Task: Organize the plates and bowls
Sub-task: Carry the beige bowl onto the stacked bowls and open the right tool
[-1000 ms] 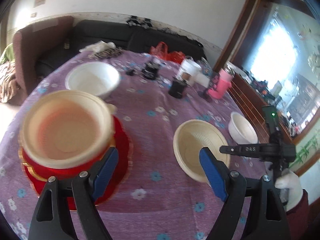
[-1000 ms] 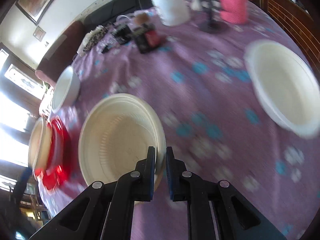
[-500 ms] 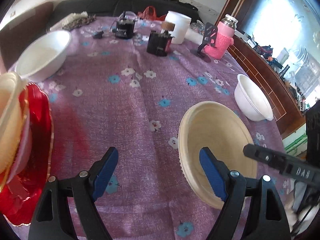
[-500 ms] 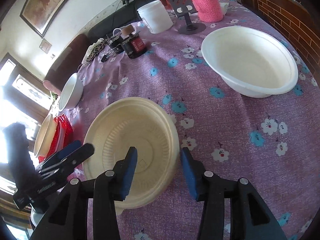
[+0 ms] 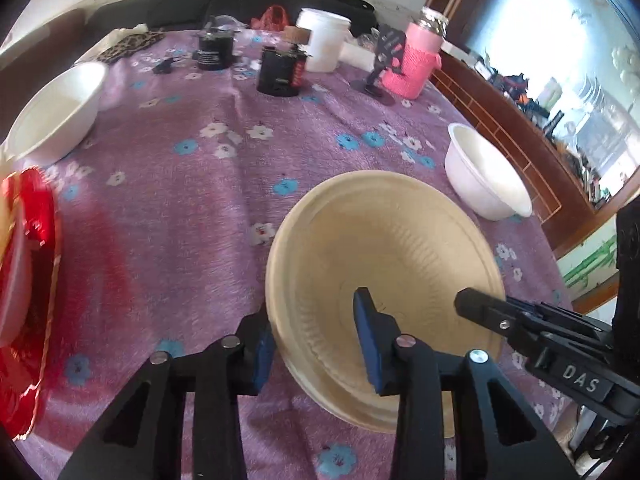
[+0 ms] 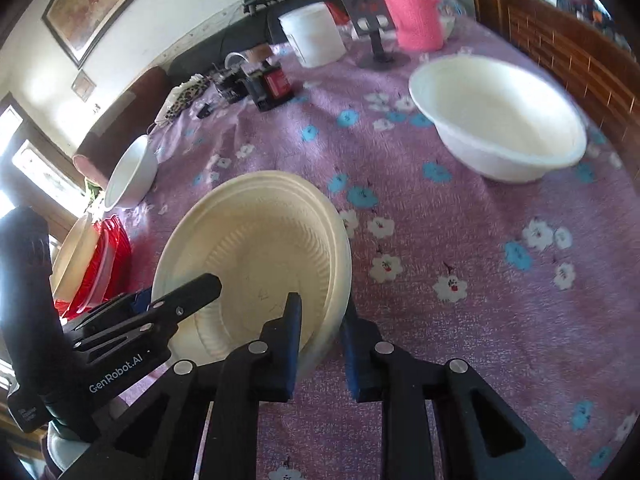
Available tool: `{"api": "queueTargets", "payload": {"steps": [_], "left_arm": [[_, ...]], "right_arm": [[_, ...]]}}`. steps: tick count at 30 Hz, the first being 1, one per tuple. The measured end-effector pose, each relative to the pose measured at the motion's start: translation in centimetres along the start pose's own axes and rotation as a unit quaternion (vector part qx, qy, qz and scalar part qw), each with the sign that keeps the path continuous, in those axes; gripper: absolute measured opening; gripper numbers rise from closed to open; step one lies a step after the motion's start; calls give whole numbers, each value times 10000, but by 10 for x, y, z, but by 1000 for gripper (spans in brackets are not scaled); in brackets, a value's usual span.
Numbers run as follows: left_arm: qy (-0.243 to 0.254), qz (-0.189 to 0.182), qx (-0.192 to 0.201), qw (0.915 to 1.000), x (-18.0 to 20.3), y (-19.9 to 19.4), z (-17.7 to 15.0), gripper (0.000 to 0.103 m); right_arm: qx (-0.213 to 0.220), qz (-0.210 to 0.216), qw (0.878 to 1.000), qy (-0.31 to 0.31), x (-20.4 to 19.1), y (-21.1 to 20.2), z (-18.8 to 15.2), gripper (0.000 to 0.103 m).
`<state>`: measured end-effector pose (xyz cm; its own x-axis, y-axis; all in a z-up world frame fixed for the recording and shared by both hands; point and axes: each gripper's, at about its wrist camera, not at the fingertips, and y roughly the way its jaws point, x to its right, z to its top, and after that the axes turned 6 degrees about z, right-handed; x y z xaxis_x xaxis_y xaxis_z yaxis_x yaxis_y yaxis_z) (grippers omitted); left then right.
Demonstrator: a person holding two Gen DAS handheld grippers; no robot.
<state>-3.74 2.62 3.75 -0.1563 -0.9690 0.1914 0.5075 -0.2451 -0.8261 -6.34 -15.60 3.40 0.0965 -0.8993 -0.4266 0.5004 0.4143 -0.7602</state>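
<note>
Both grippers straddle the rim of one cream bowl (image 5: 384, 280) that sits on the purple flowered cloth (image 5: 200, 208) near the table's front edge. The left gripper (image 5: 316, 344) has just been closing: one blue pad stands inside the bowl and the other outside its left wall, with the rim between them, though whether the pads press on it cannot be told. The right gripper (image 6: 320, 340) has also just been closing and clamps the bowl's opposite rim, one pad inside and one outside.

A white bowl (image 6: 500, 120) stands apart on the cloth to the right, and another white bowl (image 5: 56, 108) stands far to the left. A stack (image 6: 92, 264) of red plates with a cream bowl on top sits at the left edge. Jars, a white tub (image 5: 324, 44) and a pink-sleeved bottle (image 5: 416, 64) line the far side.
</note>
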Motion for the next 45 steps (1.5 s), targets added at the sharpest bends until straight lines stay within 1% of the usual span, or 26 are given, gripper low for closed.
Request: {"api": "queueTargets", "payload": {"steps": [2,4,6,7,8,10,13,14,18,20,24,26,29,32,39,44,45], "left_arm": [[-119,-61,98,9999,-7,-12,-2,33],[-202,-21,310,9993,-14,-33,-4,33],[-305,77,652,9974,-23,-62,-6,33],[-341,106,753,9965,-27,-71,-6,33],[-421,153,944,9945,-35,-88,-7,33],[-540,245,1180,9912,-48,-109,-9,33],[-793,488,1586,9829,-76,-145,-13,33],[-843,567,1663,9808,-82,-151,-14,33],[-1186,1022,2003,9671,-122,-181,-20,35],[-1381,1193,1997,9627,-145,-186,-21,36],[-1623,1397,1843,9593,-181,-181,-15,36],[-1679,1511,1742,9584,-196,-175,-11,36],[-1817,1495,1539,9597,-216,-165,-7,36],[-1850,1574,1471,9588,-227,-159,-4,36],[-1748,1684,1438,9594,-231,-152,3,36],[-1719,1769,1340,9598,-235,-144,4,38],[-1732,1780,1340,9594,-236,-143,4,41]], "right_arm": [[131,73,9998,-94,-13,-9,0,20],[270,90,9993,-254,-30,-17,1,20],[425,107,9980,-449,-50,-25,1,20],[500,142,9971,-560,-63,-29,2,20],[561,210,9961,-652,-75,-32,4,20],[616,345,9941,-824,-98,-34,5,20],[631,547,9906,-1087,-137,-31,6,20],[623,604,9894,-1166,-149,-28,6,20],[555,847,9835,-1500,-202,-9,10,20],[511,919,9810,-1628,-225,0,12,20],[448,915,9767,-1891,-262,21,18,21],[376,893,9755,-1976,-274,32,21,21],[265,804,9752,-2047,-287,52,25,21],[100,741,9762,-2035,-292,68,28,21],[-141,722,9791,-1898,-288,94,34,21],[-234,717,9799,-1846,-283,106,36,21],[-242,721,9799,-1846,-283,107,36,21]]}}
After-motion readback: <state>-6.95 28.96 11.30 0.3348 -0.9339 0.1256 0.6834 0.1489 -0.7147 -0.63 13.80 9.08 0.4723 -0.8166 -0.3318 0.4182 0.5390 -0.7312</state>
